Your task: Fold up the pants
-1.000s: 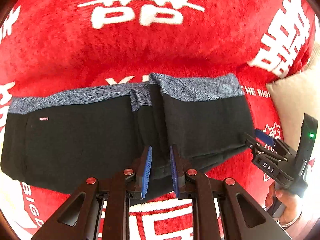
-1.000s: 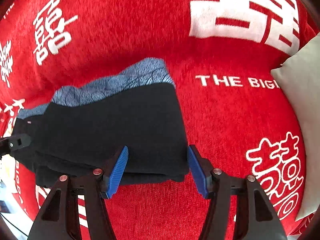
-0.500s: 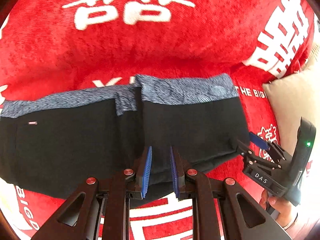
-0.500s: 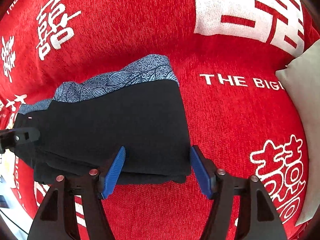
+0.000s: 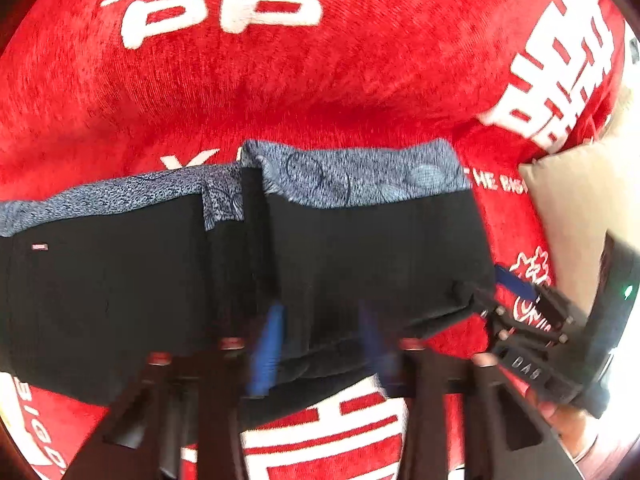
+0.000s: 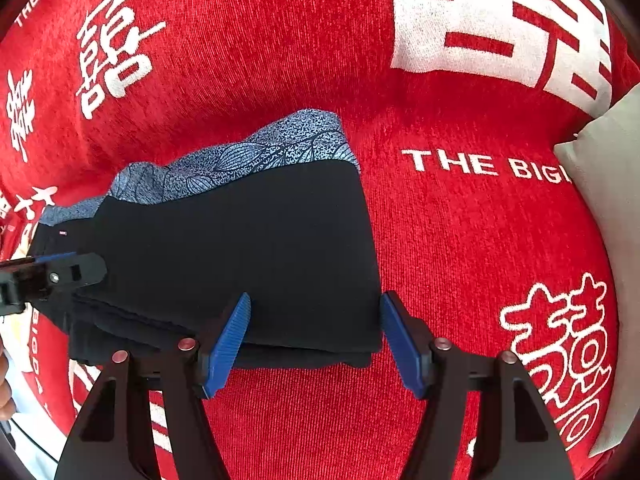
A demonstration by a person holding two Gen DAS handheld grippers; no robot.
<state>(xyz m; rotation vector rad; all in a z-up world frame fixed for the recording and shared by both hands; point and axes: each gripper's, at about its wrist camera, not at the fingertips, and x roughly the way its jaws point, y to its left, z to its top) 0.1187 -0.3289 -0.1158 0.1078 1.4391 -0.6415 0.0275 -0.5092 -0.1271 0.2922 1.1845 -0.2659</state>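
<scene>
Pants (image 5: 360,252) lie flat on the red blanket (image 5: 320,92), directly ahead of and below both my grippers, near edge toward me. Long axis runs left–right across the left wrist view. The right-hand part is already doubled over, so that end is a thicker stack; the left-hand part is a single spread layer reaching the frame edge.

L gripper (image 5: 320,344): jaws have just been opening. Picture is motion-blurred, but the blue pads (image 5: 268,340) now stand apart with the near hem of the folded stack between them. Pads do not look to be pressing the cloth, so I read this as released, not gripping. It sits at about the middle of the pants' length, by the fold line.

R gripper (image 6: 316,340): jaws wide, blue pads either side of the near right corner of the stack, straddling it w/o pinching. Nothing held. It is the nearer hand to the folded end; in the left wrist view it shows at the stack's right corner (image 5: 516,320).

Judgement: the next fold prob. turns on the left–right axis. The unfolded span lies to the left of the L gripper, so L is better placed to take it.

Look of the pants: black body, blue-grey leaf-patterned band (image 6: 256,156) along the far edge, small red tag (image 5: 39,247) on the left part. Stack edges approx. aligned on the right side; several layers visible at the near hem. A pale cushion (image 6: 612,184) sits off to the right, clear of the pants.
</scene>
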